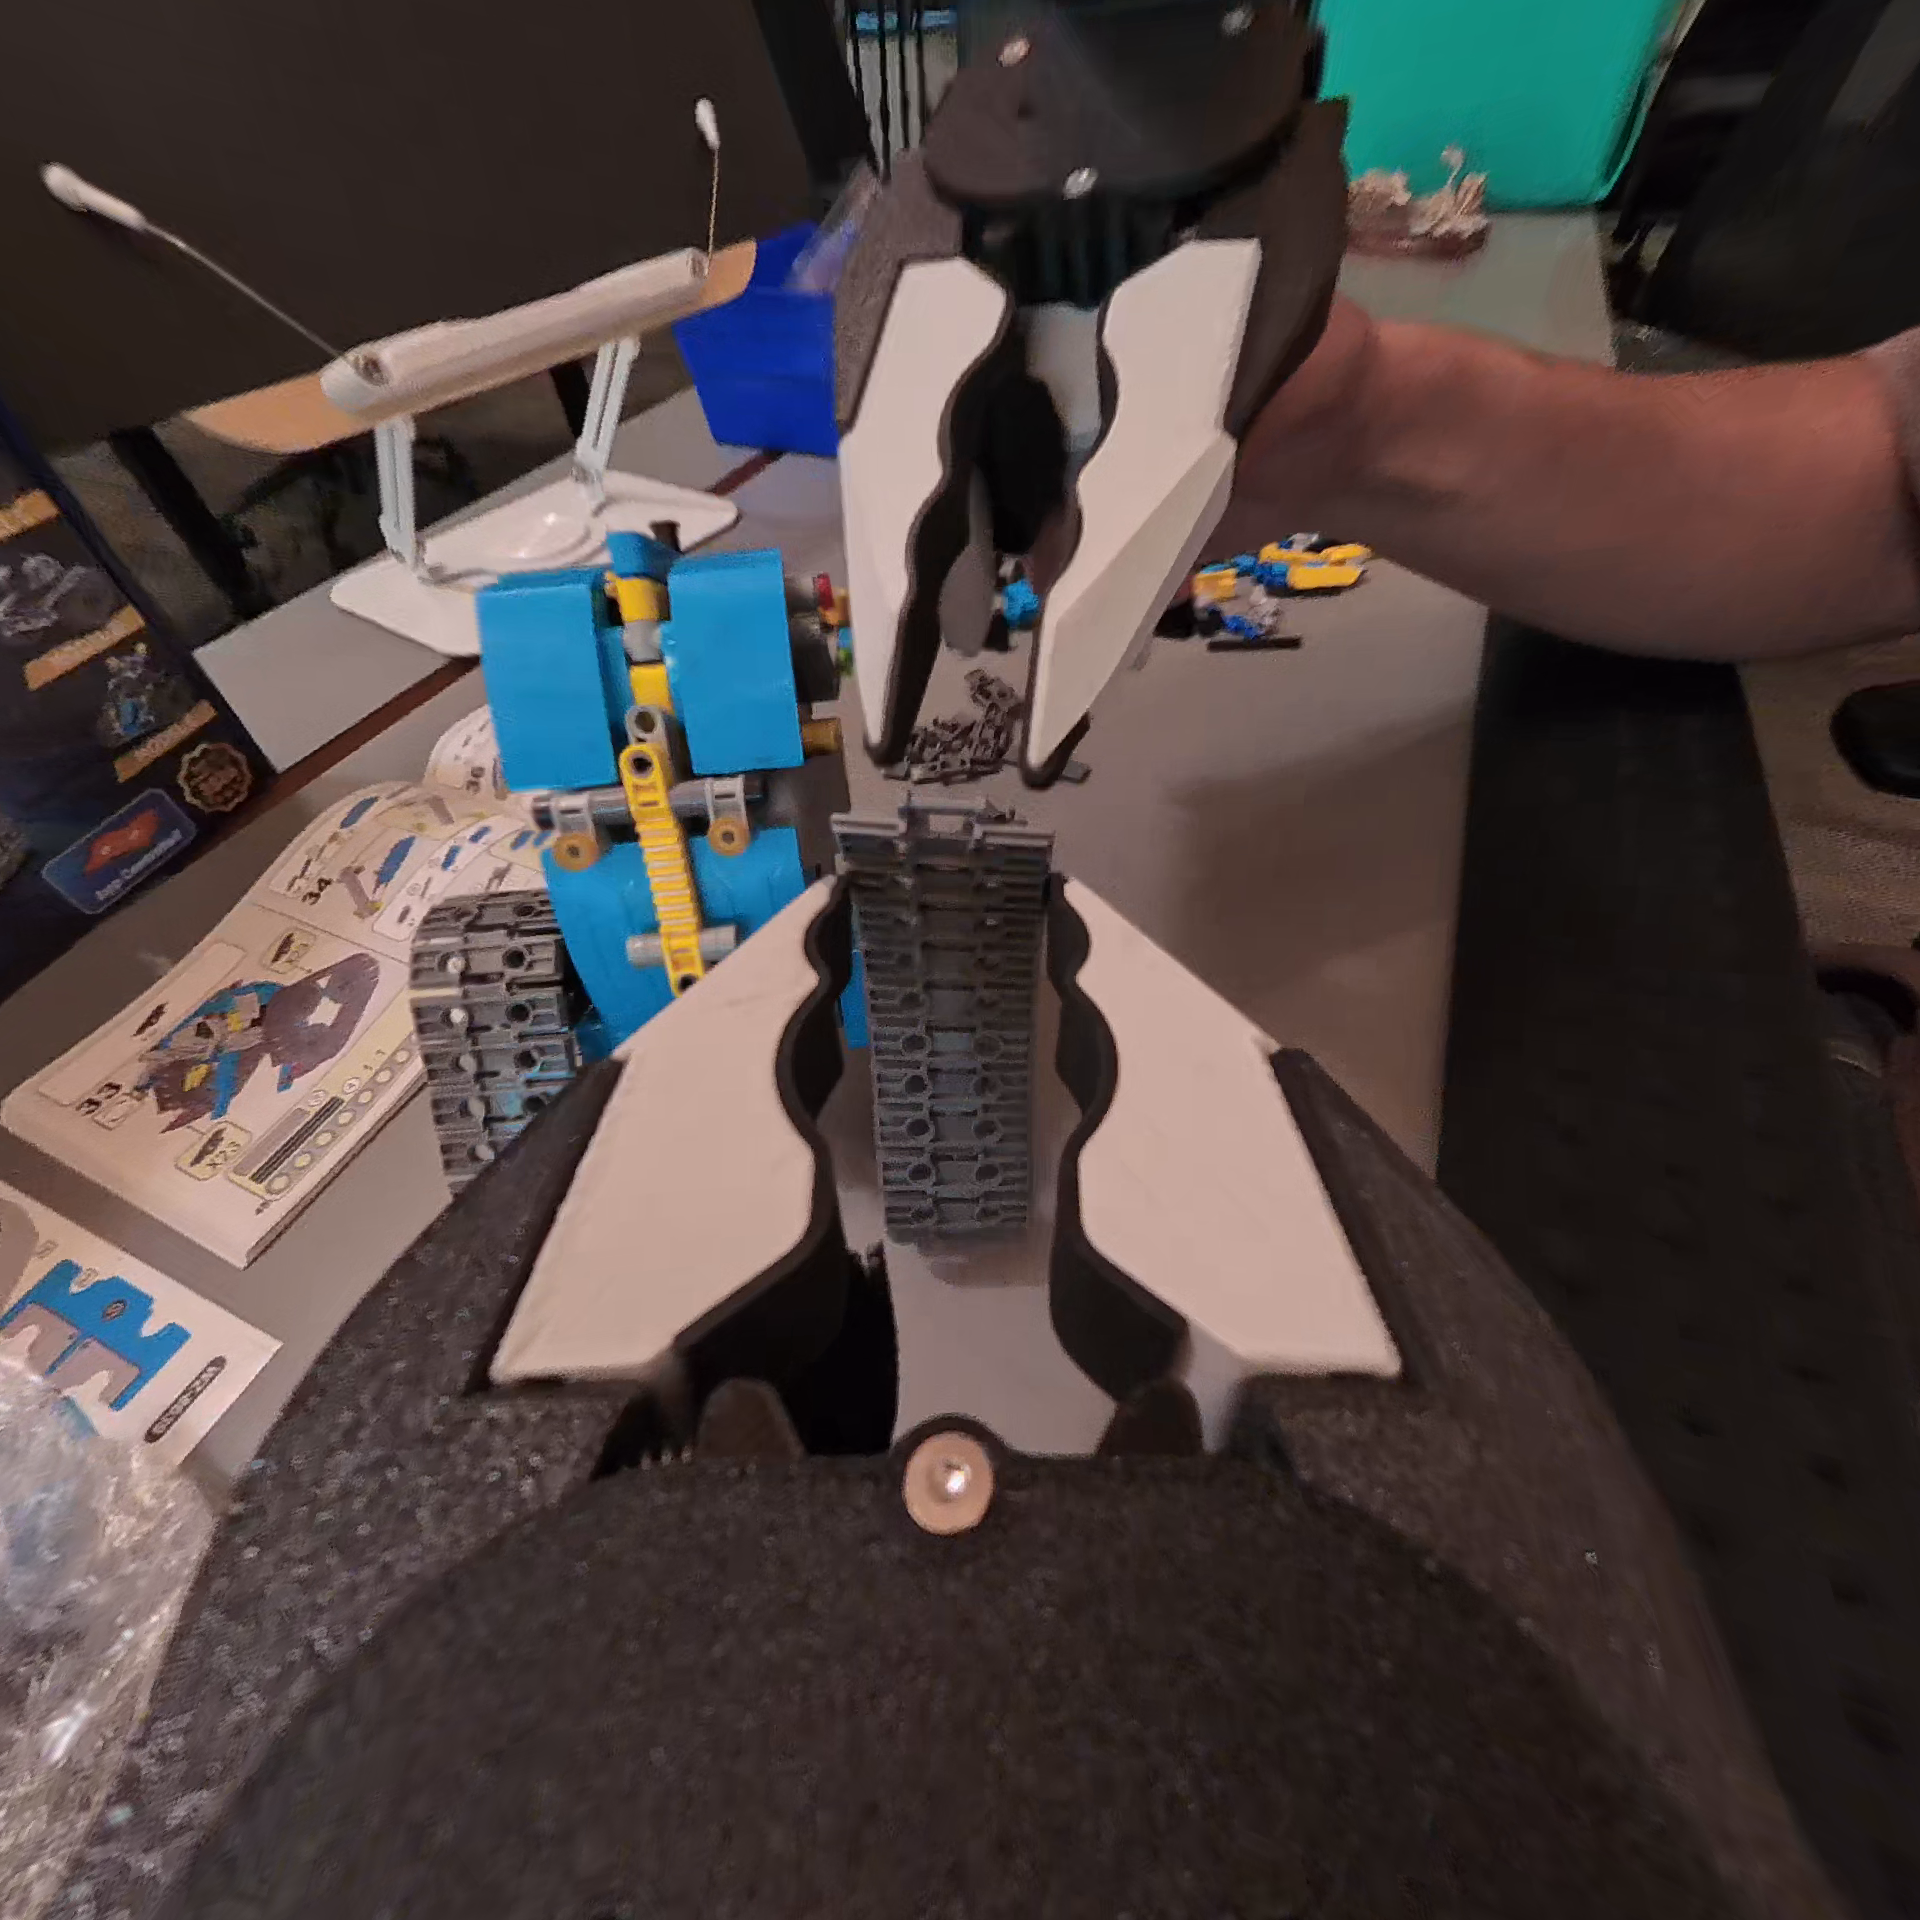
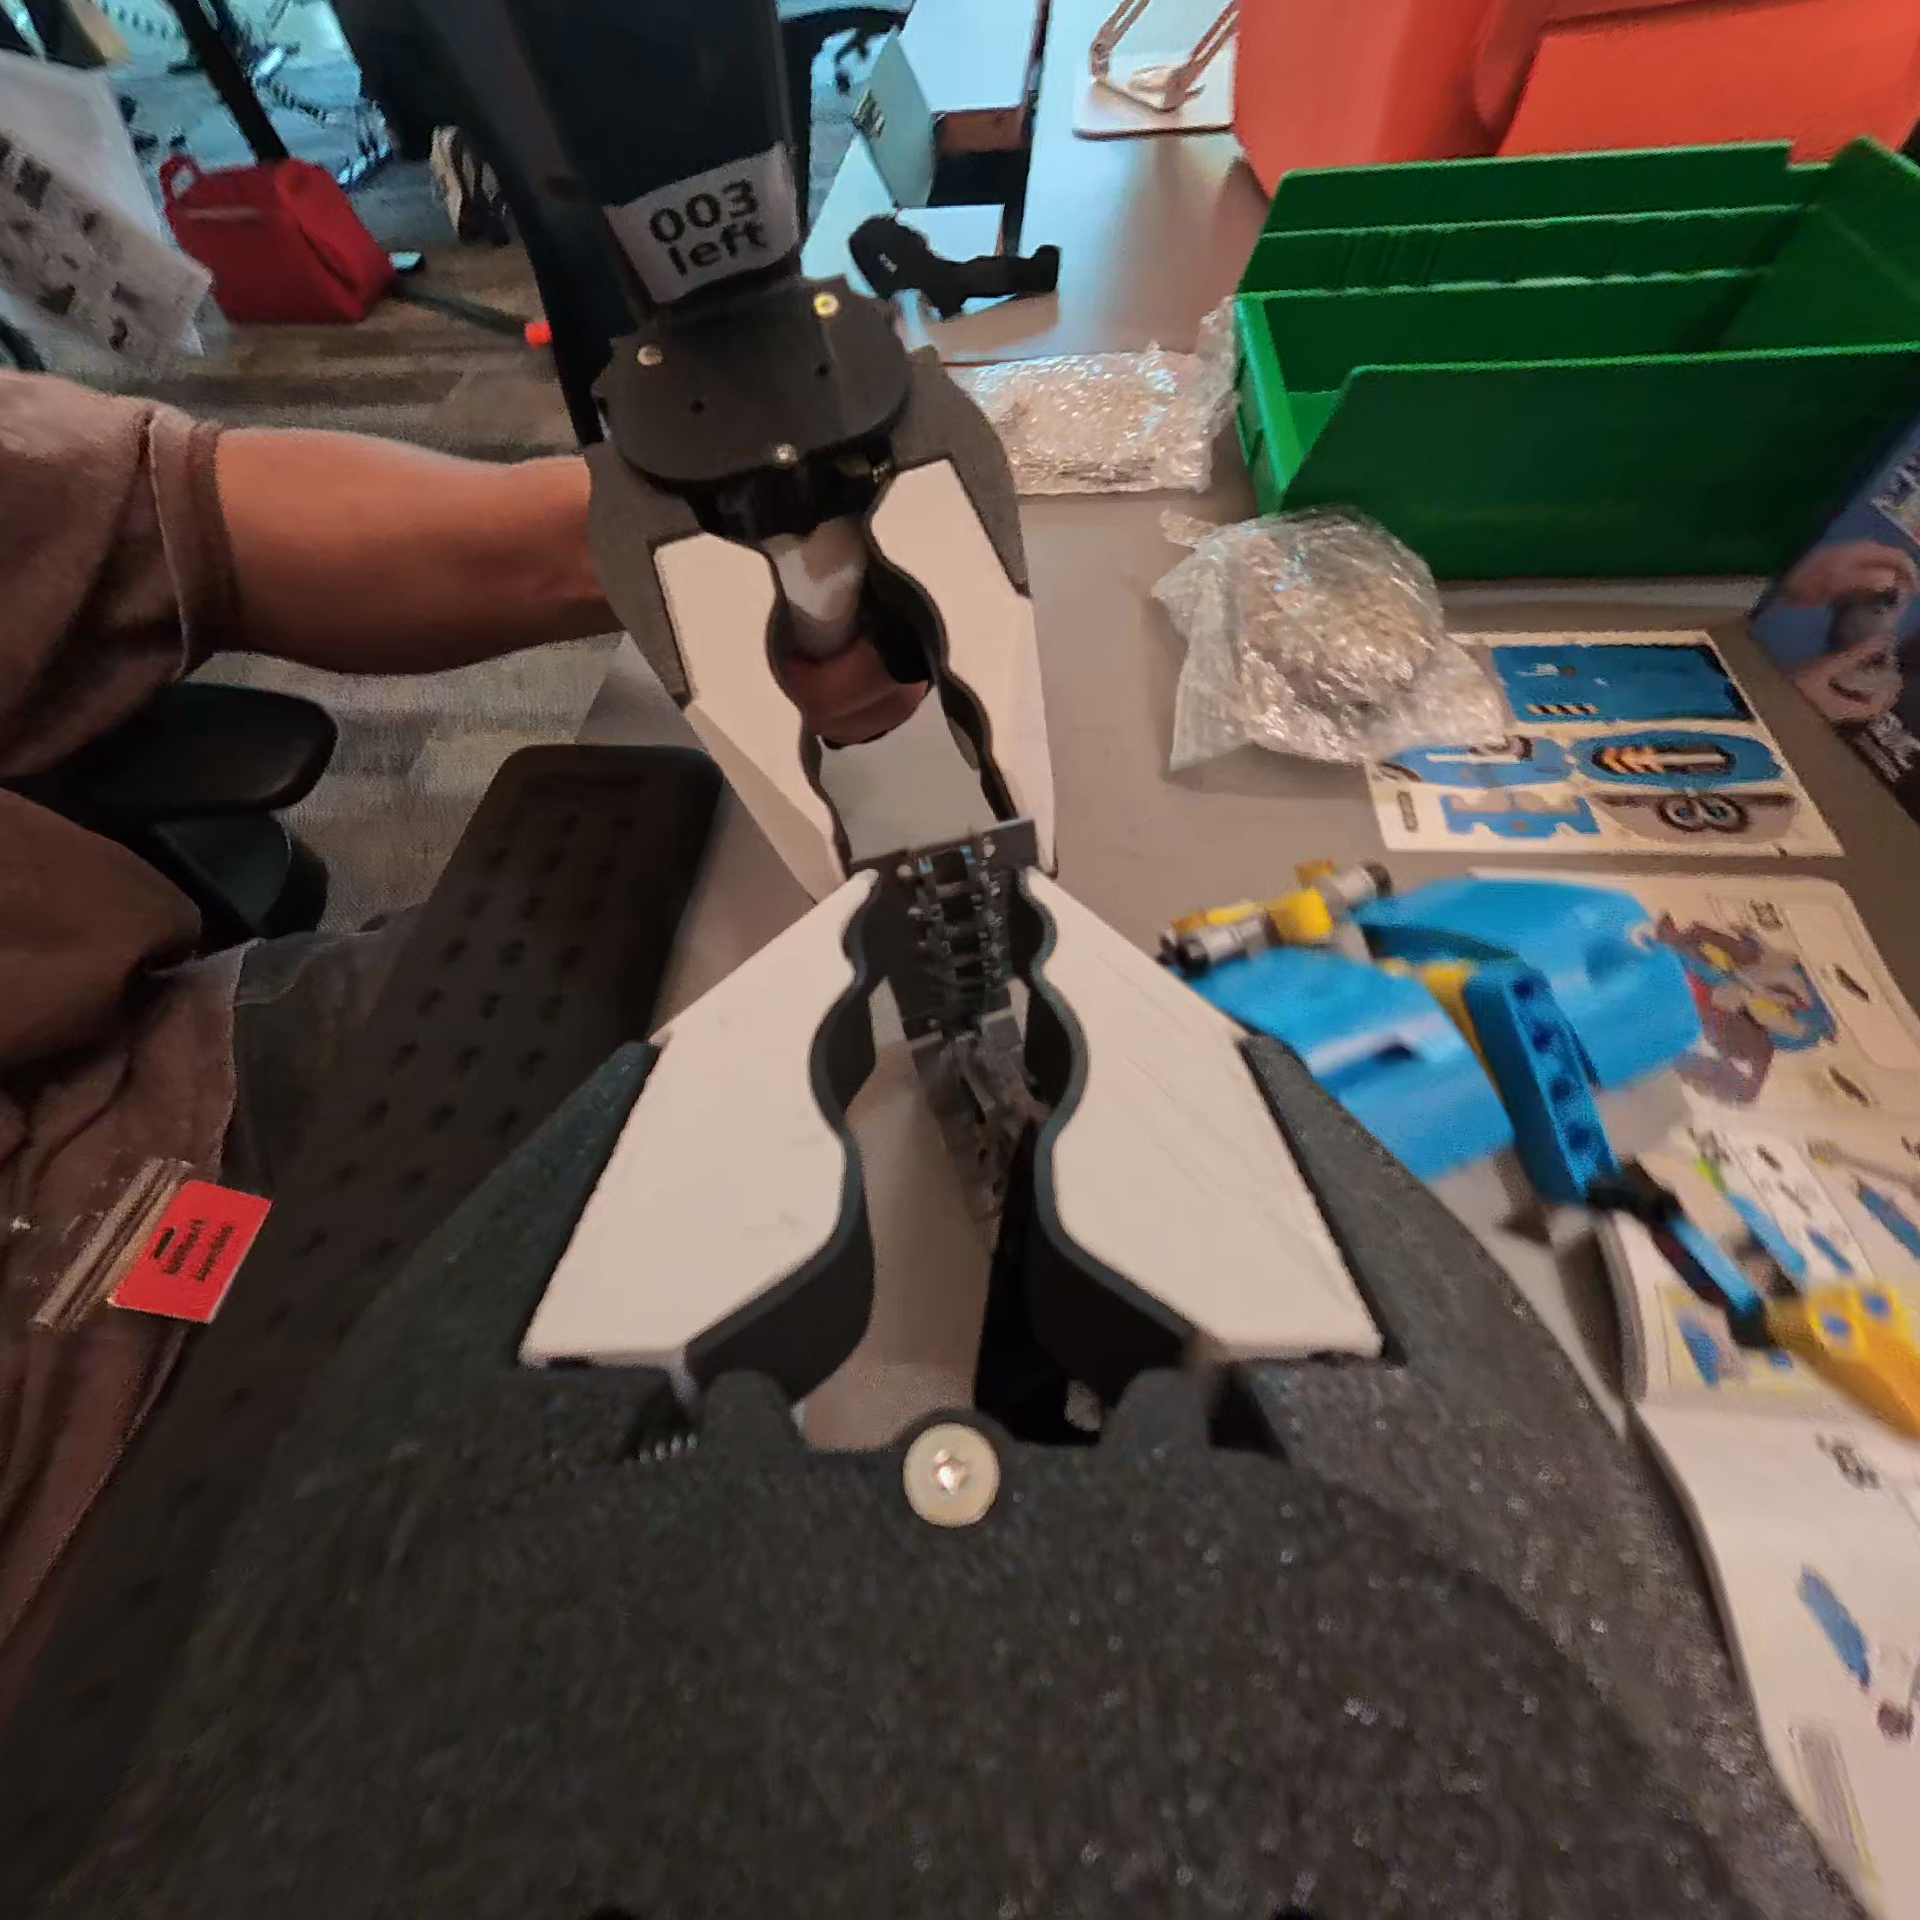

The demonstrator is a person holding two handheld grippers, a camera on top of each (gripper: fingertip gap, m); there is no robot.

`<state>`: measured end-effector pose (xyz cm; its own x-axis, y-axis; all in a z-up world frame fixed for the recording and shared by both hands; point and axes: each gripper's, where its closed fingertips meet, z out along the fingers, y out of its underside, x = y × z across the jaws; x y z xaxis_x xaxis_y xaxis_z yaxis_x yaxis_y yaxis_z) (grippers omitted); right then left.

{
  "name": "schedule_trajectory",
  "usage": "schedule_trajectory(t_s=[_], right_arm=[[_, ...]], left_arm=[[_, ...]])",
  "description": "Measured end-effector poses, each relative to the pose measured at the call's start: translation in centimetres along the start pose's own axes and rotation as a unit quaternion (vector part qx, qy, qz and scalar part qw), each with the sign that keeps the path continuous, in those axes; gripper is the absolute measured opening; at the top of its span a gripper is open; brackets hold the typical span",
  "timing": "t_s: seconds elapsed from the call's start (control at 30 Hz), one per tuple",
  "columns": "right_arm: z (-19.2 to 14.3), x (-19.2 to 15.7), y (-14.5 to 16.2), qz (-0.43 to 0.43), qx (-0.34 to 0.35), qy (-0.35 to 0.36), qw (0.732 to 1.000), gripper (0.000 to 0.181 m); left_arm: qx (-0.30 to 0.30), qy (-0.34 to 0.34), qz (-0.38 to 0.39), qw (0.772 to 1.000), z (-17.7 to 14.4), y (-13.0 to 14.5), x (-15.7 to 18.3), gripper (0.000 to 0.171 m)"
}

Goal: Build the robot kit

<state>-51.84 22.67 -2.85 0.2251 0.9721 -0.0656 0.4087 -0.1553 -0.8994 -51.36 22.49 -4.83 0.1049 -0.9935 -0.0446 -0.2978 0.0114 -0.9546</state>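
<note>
Above the grey tabletop [image 1: 1299,831], near its front edge, a grey plastic track strip [image 1: 951,1039] of ribbed, holed links stretches between the two tools, its long axis running from one to the other. The left hand-held gripper [image 1: 948,904] is clamped narrowly on the strip's one end; the right hand-held gripper [image 2: 948,883] sits narrowed around the other end [image 2: 961,956], though contact is unclear. Beside them stands a blue and yellow brick model [image 1: 665,790] with a second track [image 1: 488,1029], over an open instruction booklet [image 1: 229,1049]. A green bin [image 2: 1579,416] sits towards the far edge
</note>
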Motion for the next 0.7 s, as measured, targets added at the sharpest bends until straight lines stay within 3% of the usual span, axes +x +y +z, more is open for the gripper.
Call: schedule_trajectory(t_s=[0.13,0.3,0.33,0.4,0.6,0.7], right_arm=[[-2.3,1.2,1.5,0.071,0.022,0.030,0.997,0.024],[-2.9,1.0,2.8,0.198,0.048,0.007,0.979,0.034],[-2.9,1.0,3.0,0.218,0.053,0.006,0.974,0.034],[-3.0,1.3,3.5,0.254,0.058,0.011,0.965,0.034],[-3.3,3.4,6.1,0.277,0.017,0.071,0.958,0.025],[-3.2,3.1,7.9,0.291,-0.022,0.050,0.955,0.032]], left_arm=[[-0.051,-0.022,0.002,0.998,2.8,0.3,-0.4,0.037],[-0.117,-0.052,0.039,0.991,5.1,1.2,-0.2,0.036],[-0.127,-0.054,0.047,0.989,5.3,1.2,-0.1,0.019],[-0.135,-0.056,0.062,0.987,5.6,1.1,0.3,0.013],[-0.158,-0.071,0.082,0.982,6.2,1.9,0.5,0.009],[-0.151,-0.074,0.069,0.983,6.2,2.1,0.5,0.009]])
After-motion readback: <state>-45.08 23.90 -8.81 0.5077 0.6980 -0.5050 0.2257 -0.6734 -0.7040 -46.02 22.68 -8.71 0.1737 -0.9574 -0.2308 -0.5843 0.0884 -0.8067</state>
